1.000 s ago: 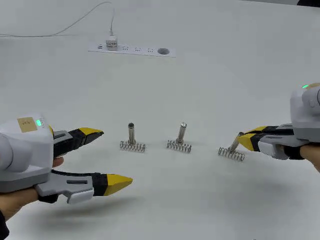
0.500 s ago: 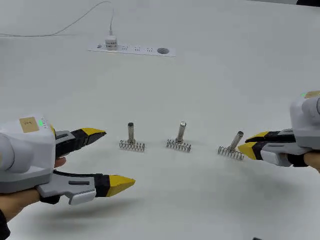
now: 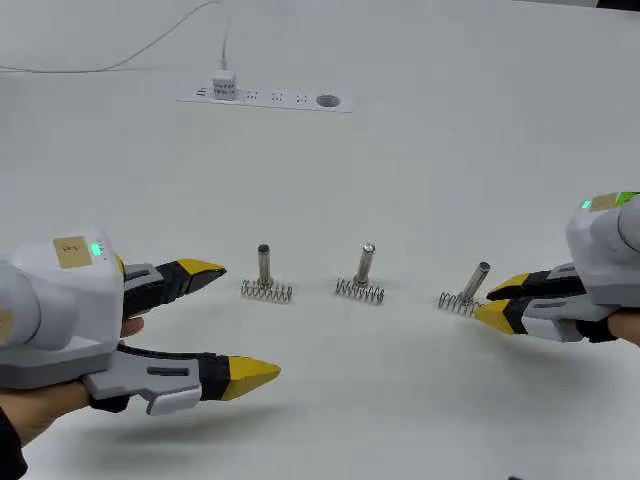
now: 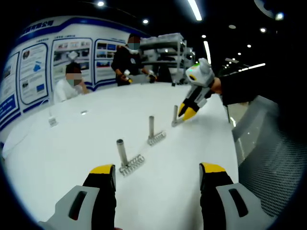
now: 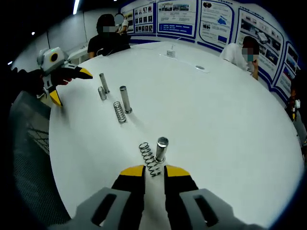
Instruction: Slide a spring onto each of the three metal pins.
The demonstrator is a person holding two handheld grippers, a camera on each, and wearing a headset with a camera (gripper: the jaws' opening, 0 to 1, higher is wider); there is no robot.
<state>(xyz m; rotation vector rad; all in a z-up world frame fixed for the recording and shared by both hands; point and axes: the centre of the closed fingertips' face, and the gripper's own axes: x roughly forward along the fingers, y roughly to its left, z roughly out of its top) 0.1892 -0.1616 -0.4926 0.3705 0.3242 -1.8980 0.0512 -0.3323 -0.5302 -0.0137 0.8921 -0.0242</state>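
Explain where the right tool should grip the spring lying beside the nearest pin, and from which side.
Probably the end coils of the spring nearest the right tool, approached from above on the tool's own side. The spring lies flat at the foot of the pin, and that end pokes clear of it.

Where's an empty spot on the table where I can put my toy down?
The wide bare table between the power strip and the row of three pins is free. So is the near strip between the left gripper and right gripper. The row is crowded: a spring lies by each pin, with the right gripper at the end one.
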